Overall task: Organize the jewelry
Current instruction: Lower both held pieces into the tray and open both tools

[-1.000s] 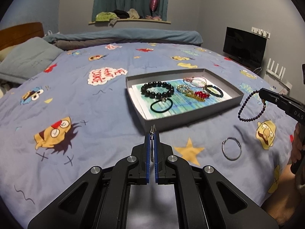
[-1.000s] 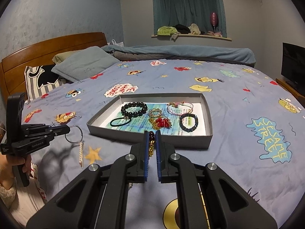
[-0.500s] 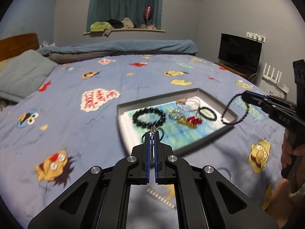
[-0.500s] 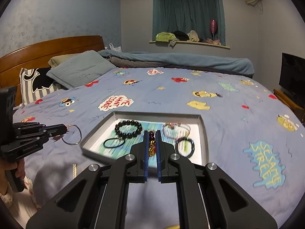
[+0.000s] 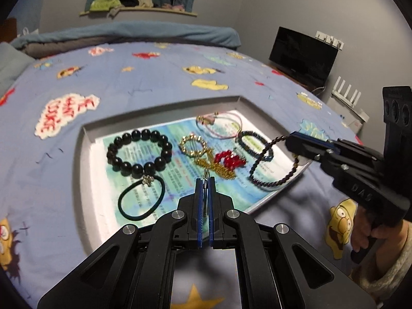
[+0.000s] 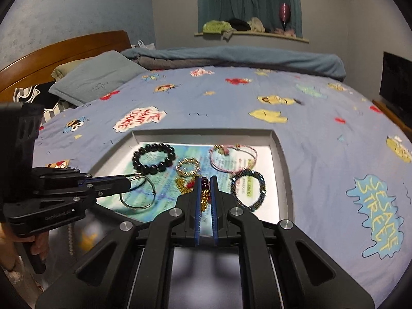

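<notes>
A grey tray (image 5: 85, 139) (image 6: 283, 159) on the bed holds a black bead bracelet (image 5: 139, 152) (image 6: 153, 158), a black hair tie (image 5: 141, 198), a gold and red piece (image 5: 219, 162), a pink cord bracelet (image 6: 231, 157) and a dark woven bracelet (image 6: 248, 189). My left gripper (image 5: 205, 180) (image 6: 126, 182) is shut on a thin silver ring (image 6: 137, 191) hanging over the tray's near left corner. My right gripper (image 6: 205, 180) (image 5: 291, 139) is shut on a dark small-bead bracelet (image 5: 273, 164) hanging over the tray's right side; its red and gold beads (image 6: 204, 193) show between the fingers.
The bed has a blue cartoon-print cover (image 6: 322, 128), pillows (image 6: 97, 77) and a wooden headboard (image 6: 64, 49) at the left. A pearl strand (image 6: 70, 239) lies on the cover under my left gripper. A black TV (image 5: 303, 54) stands to the right.
Both grippers have moved forward over the tray, each keeping its piece. The silver ring and the bead bracelet now hang above the tray instead of above the cover.
</notes>
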A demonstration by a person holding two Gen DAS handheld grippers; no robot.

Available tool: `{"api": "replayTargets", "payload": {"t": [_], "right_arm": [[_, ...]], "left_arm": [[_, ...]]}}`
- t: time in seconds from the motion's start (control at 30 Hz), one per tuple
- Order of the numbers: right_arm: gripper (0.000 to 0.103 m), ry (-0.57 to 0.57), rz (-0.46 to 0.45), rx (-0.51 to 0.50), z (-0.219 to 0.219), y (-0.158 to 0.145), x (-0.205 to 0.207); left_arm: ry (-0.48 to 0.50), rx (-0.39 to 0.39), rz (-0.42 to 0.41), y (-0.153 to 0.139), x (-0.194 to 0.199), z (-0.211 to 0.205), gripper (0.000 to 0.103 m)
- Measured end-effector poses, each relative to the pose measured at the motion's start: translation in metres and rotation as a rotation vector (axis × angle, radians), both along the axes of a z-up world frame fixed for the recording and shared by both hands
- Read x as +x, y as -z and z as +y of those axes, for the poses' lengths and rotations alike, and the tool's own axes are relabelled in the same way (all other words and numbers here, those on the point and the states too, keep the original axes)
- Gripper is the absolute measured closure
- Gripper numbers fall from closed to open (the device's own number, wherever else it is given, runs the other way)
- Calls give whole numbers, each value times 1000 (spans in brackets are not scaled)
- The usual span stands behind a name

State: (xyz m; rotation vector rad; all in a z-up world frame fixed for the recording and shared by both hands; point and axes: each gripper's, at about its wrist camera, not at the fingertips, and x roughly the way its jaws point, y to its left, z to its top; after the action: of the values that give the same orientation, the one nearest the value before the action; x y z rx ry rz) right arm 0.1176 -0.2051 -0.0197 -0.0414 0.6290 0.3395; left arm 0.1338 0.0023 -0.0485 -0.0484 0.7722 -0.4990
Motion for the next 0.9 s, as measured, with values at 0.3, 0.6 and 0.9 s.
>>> {"api": "replayTargets", "payload": {"t": [0.3,0.6,0.9], "right_arm": [[96,14,87,-51,-3,22,16],[96,60,119,-120,-7,32,22],[96,61,128,-146,-8,33,25]], "left_arm": [[-42,-11,37,13,13,13,99],[-44,46,34,16,25,-2,99],[-39,71,55,26,26,-5,99]]}}
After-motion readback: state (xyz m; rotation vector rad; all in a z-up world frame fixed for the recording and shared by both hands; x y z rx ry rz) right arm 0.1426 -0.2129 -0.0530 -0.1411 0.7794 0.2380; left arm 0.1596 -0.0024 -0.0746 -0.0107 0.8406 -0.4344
